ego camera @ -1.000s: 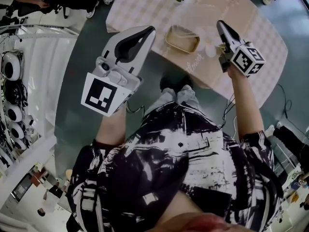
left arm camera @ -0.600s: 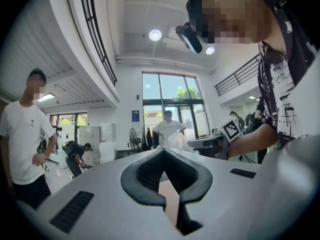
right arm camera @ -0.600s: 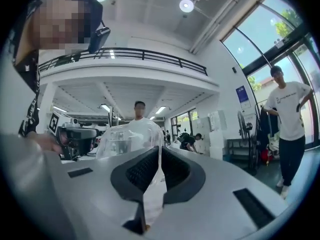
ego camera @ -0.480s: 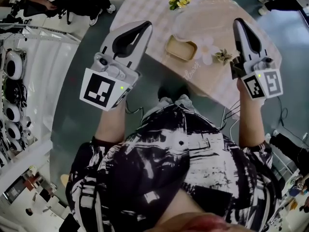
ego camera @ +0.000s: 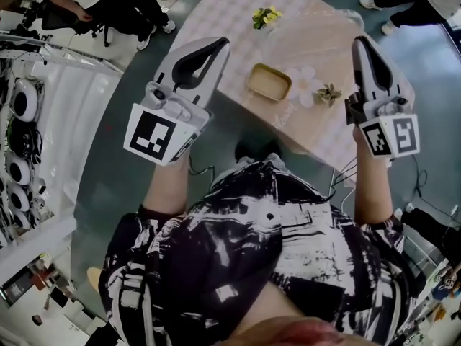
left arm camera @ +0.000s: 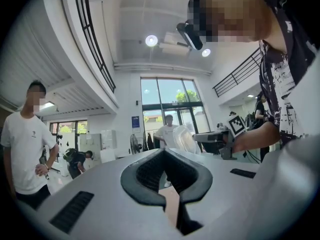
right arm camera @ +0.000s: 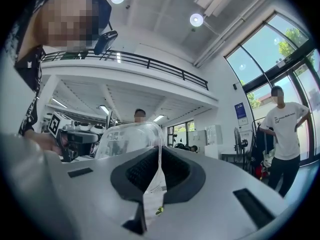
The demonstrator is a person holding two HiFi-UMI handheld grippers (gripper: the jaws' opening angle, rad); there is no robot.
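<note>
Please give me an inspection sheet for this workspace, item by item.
Surface: table under pink checked cloth.
Job's things: clear plastic dome lid, clamped in the right tool.
Clutter: tan rectangular tray, yellow flower bunch, white flower shape, small green sprig, all on the cloth.
Grippers: left tool shut, empty; right tool shut on the lid.
Cables: thin dark cable on the floor, right.
Surroundings: grey floor; bystander in white shirt; tall windows.

Lid look: we see a clear plastic lid (right arm camera: 127, 139), domed, with rounded corners and a thin rim.
Lid state: we find its rim pinched between the closed pads of the right tongs (right arm camera: 159, 160).
Lid pose: we see it standing on edge, held up in the air, its dome bulging to the left of the pads.
</note>
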